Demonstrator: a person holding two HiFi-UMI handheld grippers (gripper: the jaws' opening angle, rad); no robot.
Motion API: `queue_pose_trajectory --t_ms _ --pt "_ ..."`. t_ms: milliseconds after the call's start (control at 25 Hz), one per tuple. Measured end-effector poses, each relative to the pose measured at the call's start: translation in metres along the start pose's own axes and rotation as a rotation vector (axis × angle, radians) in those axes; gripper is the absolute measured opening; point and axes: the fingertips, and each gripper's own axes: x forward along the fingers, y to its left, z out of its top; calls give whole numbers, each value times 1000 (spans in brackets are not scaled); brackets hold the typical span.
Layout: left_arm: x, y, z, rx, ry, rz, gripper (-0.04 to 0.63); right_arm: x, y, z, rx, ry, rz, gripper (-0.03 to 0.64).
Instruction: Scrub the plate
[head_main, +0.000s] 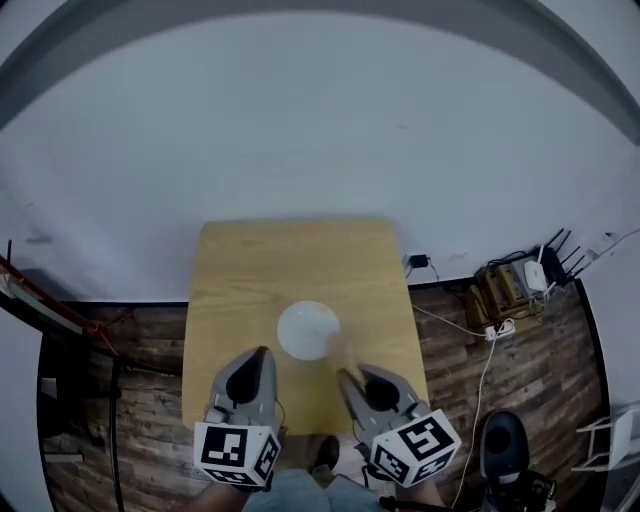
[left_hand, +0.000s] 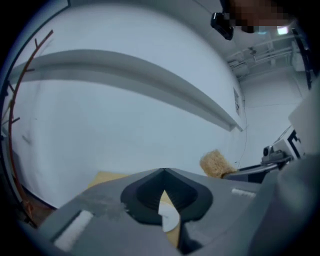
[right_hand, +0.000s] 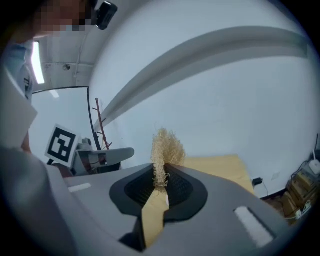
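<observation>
One bare plate (head_main: 308, 330); right tongs (right_hand: 161, 176) clamp a fibre scrubber (right_hand: 167, 149), left tongs (left_hand: 164, 173) closed on nothing.

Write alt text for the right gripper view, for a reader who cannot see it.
The right tongs are shut on a pale fibrous scrubber that sticks out past their tips. Behind lie a wooden table and a white wall.

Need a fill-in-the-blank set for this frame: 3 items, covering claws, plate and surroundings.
1. The right claw is shut on a tan fibrous scrub pad, while the shut left claw holds ___.
2. The round white plate lies on the light ___ table.
3. The white power strip lies on the plank floor at the table's ___ side.

Missing words: nothing; wooden; right
</observation>
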Motion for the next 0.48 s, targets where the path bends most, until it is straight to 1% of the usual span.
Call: queue_pose_trajectory --t_ms 240,360,480 --pt "-20 -38 45 75 -81 26 20 -25 10 60 -140 -176 -65 49" --pt "-32 -44 56 63 -113 32 21 -27 21 68 -185 -203 -75 49" --pt "-39 -41 63 66 -131 37 20 -23 28 70 -196 -215 -72 49"
